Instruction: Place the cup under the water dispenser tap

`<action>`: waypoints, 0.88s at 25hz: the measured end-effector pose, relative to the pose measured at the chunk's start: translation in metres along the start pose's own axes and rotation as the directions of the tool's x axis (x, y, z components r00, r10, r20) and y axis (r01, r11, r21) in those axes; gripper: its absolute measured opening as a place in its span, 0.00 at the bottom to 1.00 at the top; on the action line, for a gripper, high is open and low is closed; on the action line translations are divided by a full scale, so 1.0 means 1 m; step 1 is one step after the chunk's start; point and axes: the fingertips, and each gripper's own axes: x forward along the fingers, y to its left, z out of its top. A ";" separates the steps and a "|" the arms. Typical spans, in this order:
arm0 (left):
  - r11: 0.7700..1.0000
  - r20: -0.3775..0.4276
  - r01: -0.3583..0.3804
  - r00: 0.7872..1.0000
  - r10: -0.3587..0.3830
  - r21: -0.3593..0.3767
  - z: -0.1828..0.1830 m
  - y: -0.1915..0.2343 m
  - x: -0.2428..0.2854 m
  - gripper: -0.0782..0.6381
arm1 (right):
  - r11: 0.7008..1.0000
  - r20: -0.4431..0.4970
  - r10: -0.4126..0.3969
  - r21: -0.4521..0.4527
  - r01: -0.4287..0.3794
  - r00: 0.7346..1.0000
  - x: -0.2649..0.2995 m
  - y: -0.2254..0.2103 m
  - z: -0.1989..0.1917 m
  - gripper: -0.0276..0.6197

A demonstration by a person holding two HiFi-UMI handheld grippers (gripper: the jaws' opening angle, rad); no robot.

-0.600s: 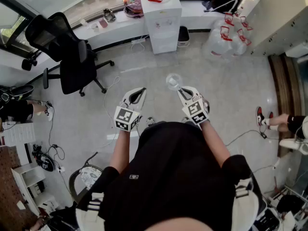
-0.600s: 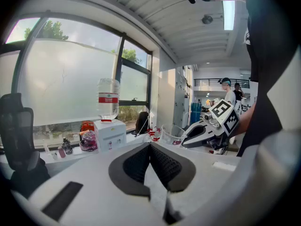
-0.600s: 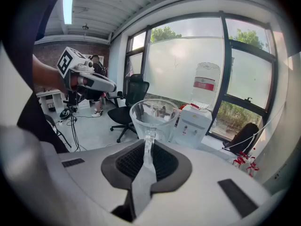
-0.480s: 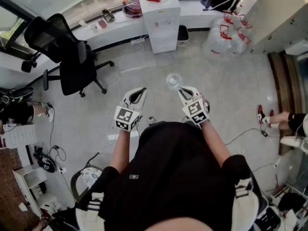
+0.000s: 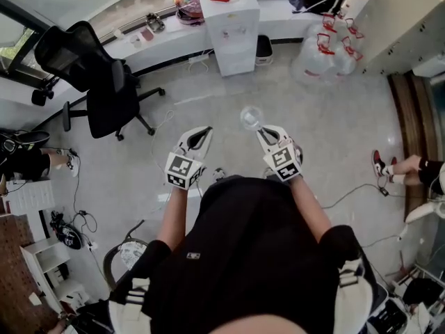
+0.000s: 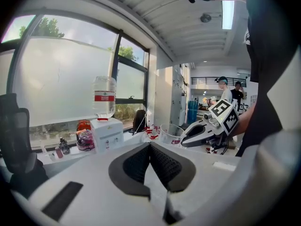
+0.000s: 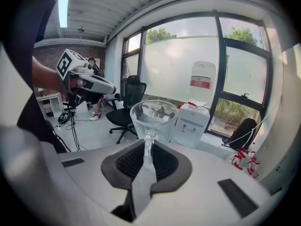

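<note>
My right gripper [image 5: 260,129] is shut on the rim of a clear plastic cup [image 5: 250,117], which I hold in the air well above the floor. In the right gripper view the cup [image 7: 153,117] sits upright just past the jaws, its wall pinched between the pads. My left gripper [image 5: 200,135] is level with it on the left, shut with nothing in it; its pads [image 6: 149,152] meet. The white water dispenser [image 5: 233,30], topped by a bottle, stands against the far window ledge, some way ahead. It shows as the dispenser [image 7: 191,124] beyond the cup and the dispenser [image 6: 108,133] in the left gripper view.
A black office chair [image 5: 97,75] stands to the left on the floor. Several large water jugs [image 5: 327,58] cluster right of the dispenser. Cables trail on the floor. Another person's legs [image 5: 403,169] show at the right edge, and a dark bin [image 5: 265,49] is beside the dispenser.
</note>
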 end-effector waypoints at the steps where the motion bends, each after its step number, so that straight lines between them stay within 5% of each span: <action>1: 1.000 -0.002 -0.003 1.000 0.003 0.002 0.000 -0.002 0.002 0.11 | 1.000 0.003 0.001 0.000 -0.001 1.000 -0.001 -0.003 -0.001 0.08; 22: 0.981 -0.022 -0.185 0.983 0.184 -0.048 0.004 -0.094 0.045 0.11 | 0.986 0.023 0.150 -0.081 -0.147 0.988 -0.049 -0.070 -0.055 0.08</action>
